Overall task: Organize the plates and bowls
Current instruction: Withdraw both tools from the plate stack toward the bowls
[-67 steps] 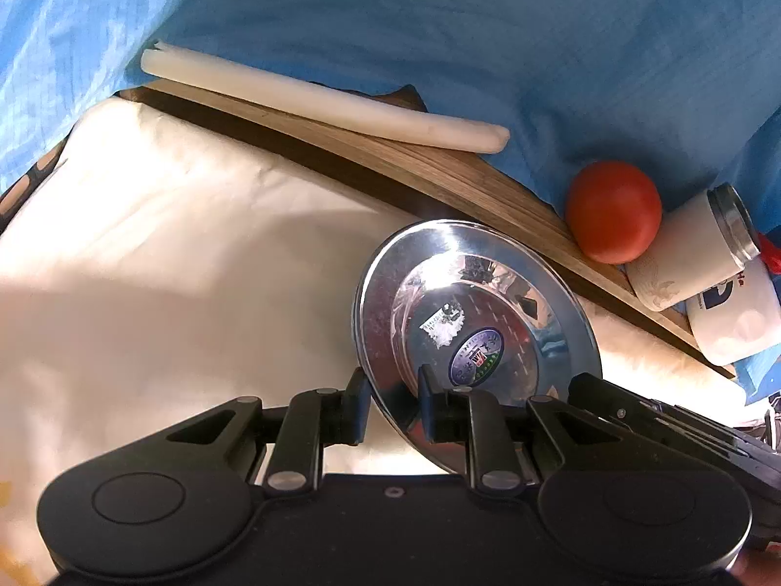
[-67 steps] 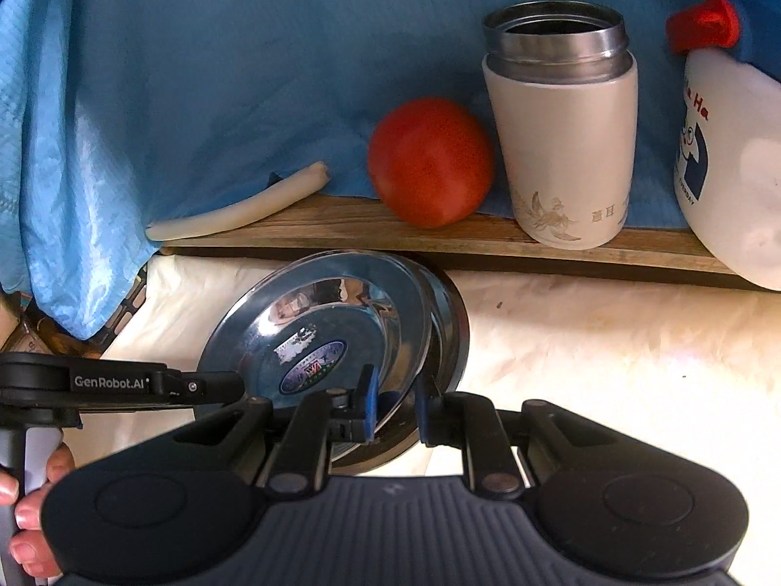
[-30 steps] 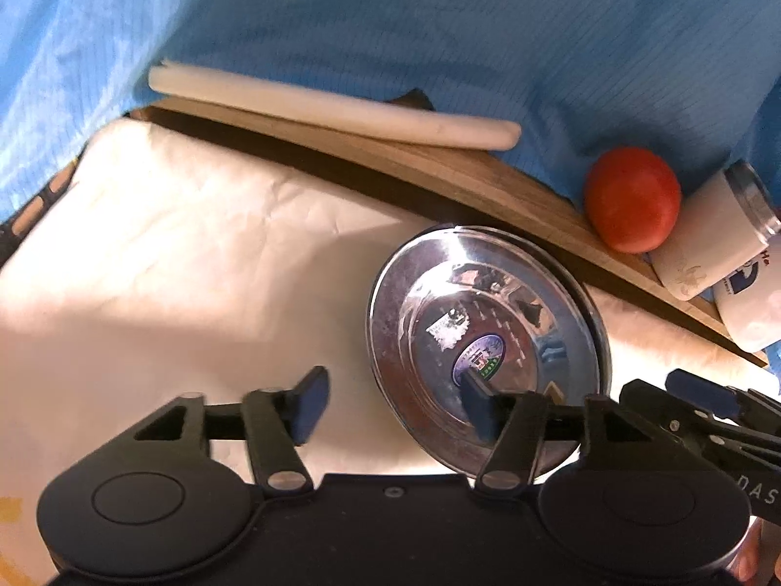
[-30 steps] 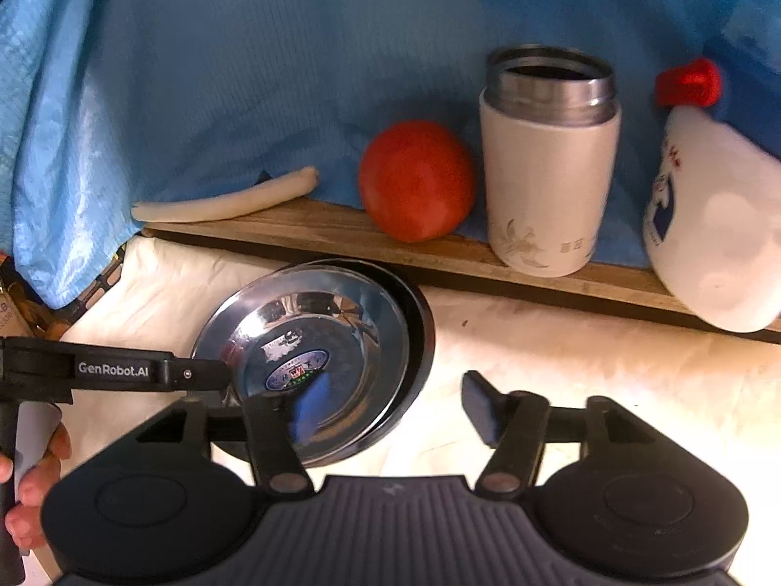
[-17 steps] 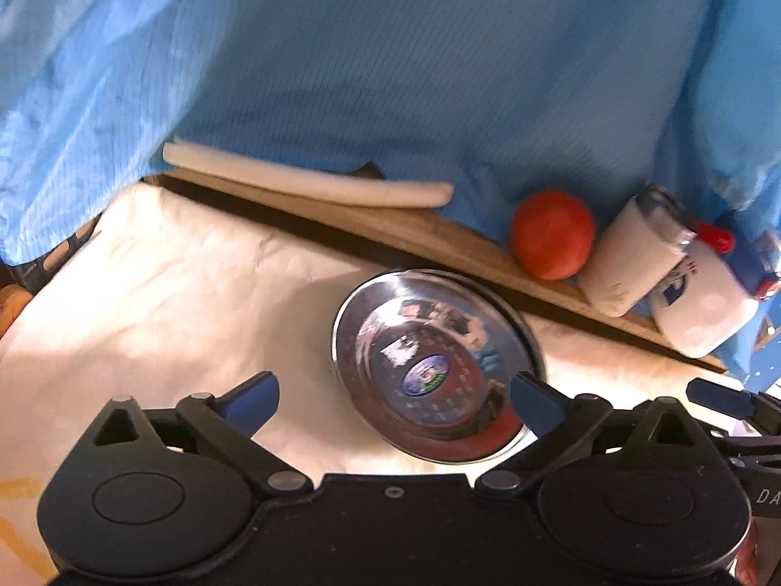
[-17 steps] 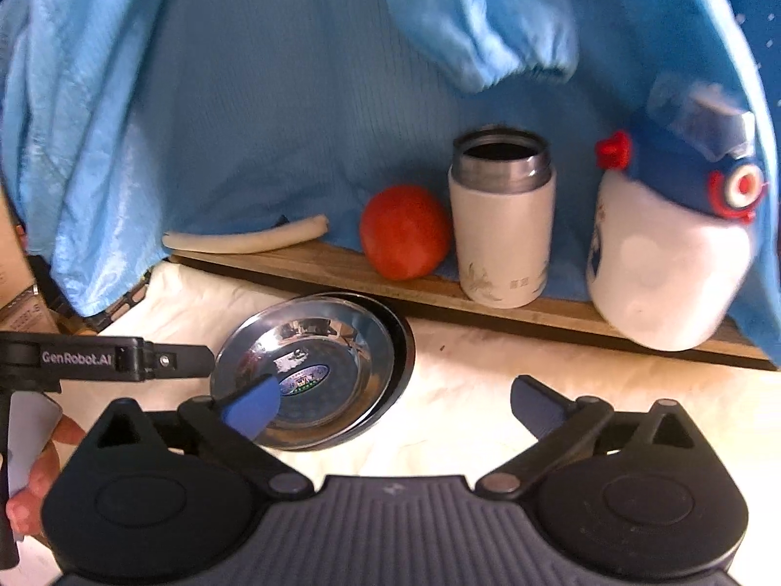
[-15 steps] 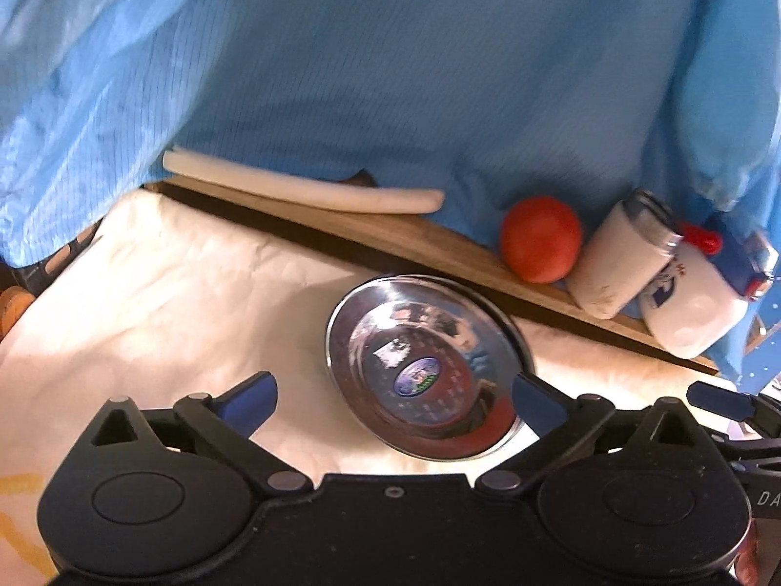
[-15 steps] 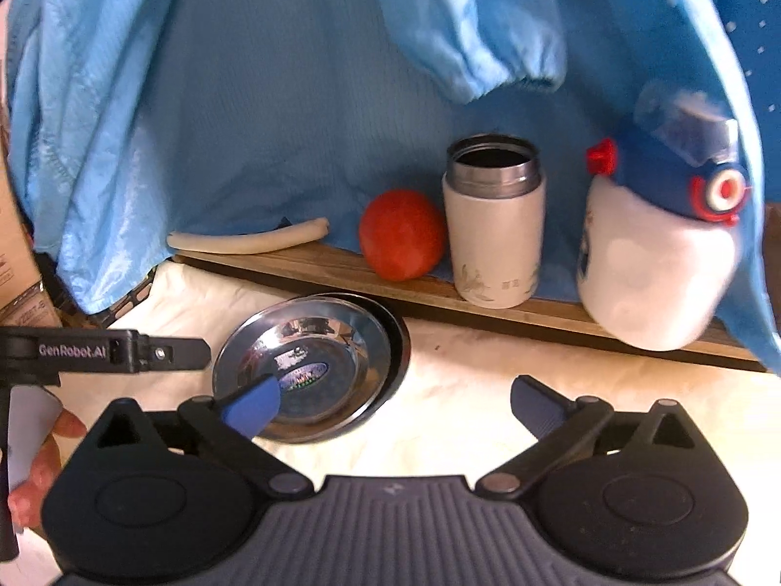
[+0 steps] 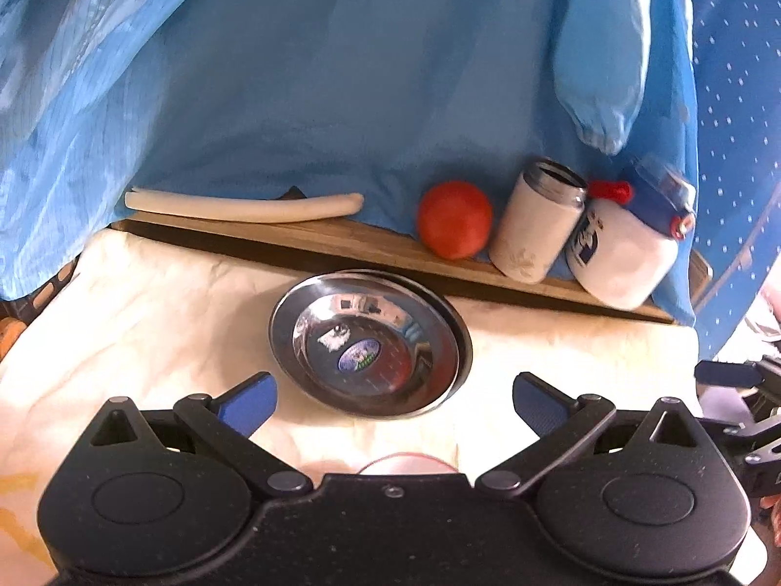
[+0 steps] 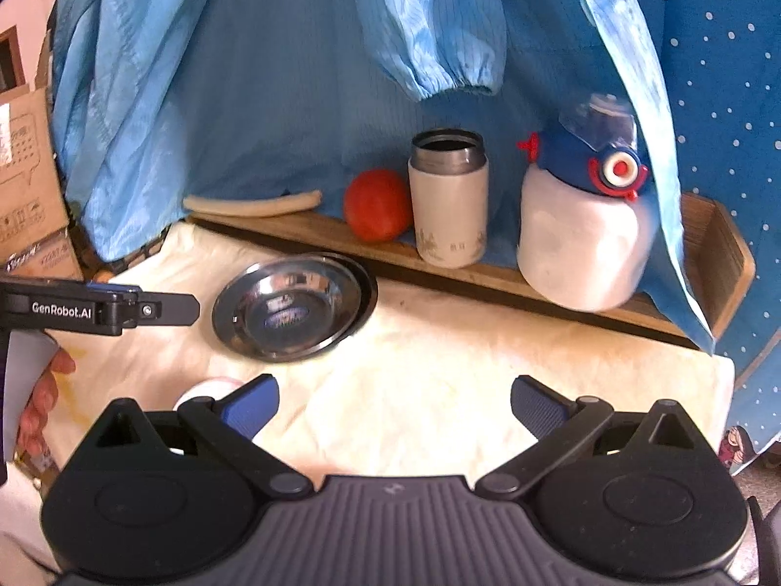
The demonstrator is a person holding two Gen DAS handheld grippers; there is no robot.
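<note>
Two shiny steel plates lie nested flat on the cream cloth, the upper one bearing a blue sticker; the same stack shows left of centre in the right wrist view. My left gripper hangs wide open above and short of the stack, with nothing between its fingers. My right gripper is also wide open and empty, to the right of the plates over bare cloth. A small white dish with a pink rim peeks out by its left finger, mostly hidden.
Behind the plates a wooden ledge carries a long white stick, a red tomato, a white open flask and a white-and-blue bottle. Blue cloth hangs behind. Cardboard boxes stand far left.
Both grippers let go of the upper plate, opened wide and drew back and upward. The plates now rest nested on the cloth, farther from both cameras.
</note>
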